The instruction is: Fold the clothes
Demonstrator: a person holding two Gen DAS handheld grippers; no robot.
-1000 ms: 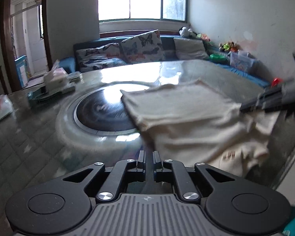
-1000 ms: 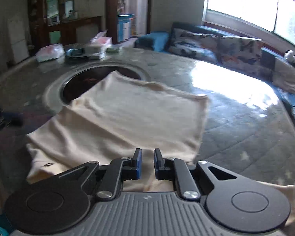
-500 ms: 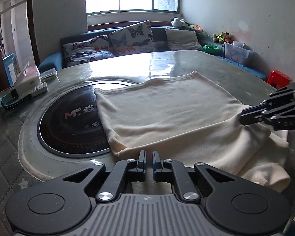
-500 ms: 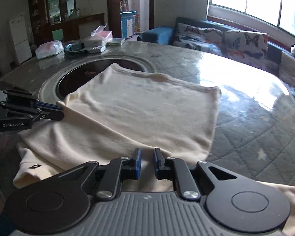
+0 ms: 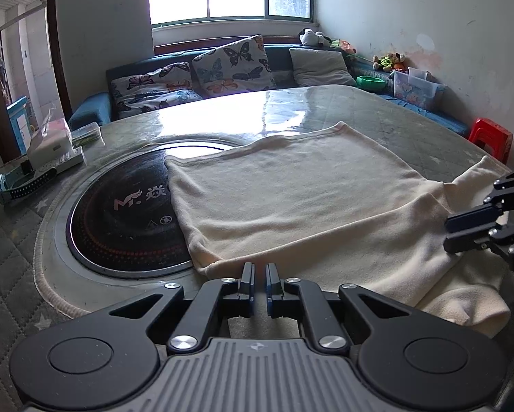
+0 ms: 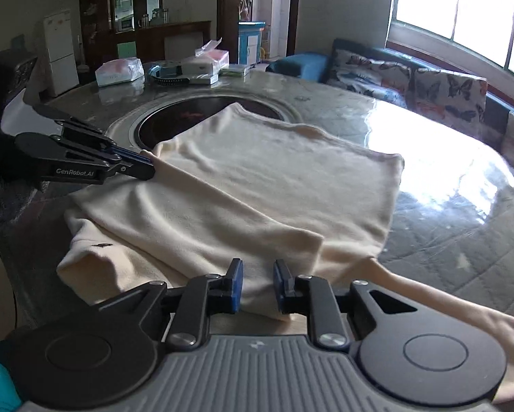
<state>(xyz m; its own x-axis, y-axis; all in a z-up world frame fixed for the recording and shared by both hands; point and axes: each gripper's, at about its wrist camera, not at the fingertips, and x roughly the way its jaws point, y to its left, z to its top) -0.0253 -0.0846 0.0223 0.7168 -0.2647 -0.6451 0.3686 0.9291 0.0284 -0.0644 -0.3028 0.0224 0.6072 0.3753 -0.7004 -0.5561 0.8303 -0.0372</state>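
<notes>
A cream garment [image 5: 291, 192] lies on the round table, folded over itself, its far part over the black hotplate. It also shows in the right wrist view [image 6: 257, 185]. My left gripper [image 5: 260, 274] is shut at the garment's near left edge; in the right wrist view [image 6: 147, 168] its tips pinch the fold's corner. My right gripper [image 6: 257, 274] stands slightly open over the near edge of the fold, with cloth between the fingers. In the left wrist view [image 5: 451, 237] its tips touch the cloth's right side.
A black hotplate [image 5: 119, 216] sits sunk in the table's middle. Tissue packs and boxes [image 6: 195, 65] stand at the table's far side. A sleeve [image 6: 445, 305] trails off the near right edge. A sofa with cushions [image 5: 222, 65] and a red stool [image 5: 490, 137] stand beyond.
Both grippers carried the top layer of the garment toward the near table edge and lowered it. The right gripper's fingers have parted from nearly shut to slightly open.
</notes>
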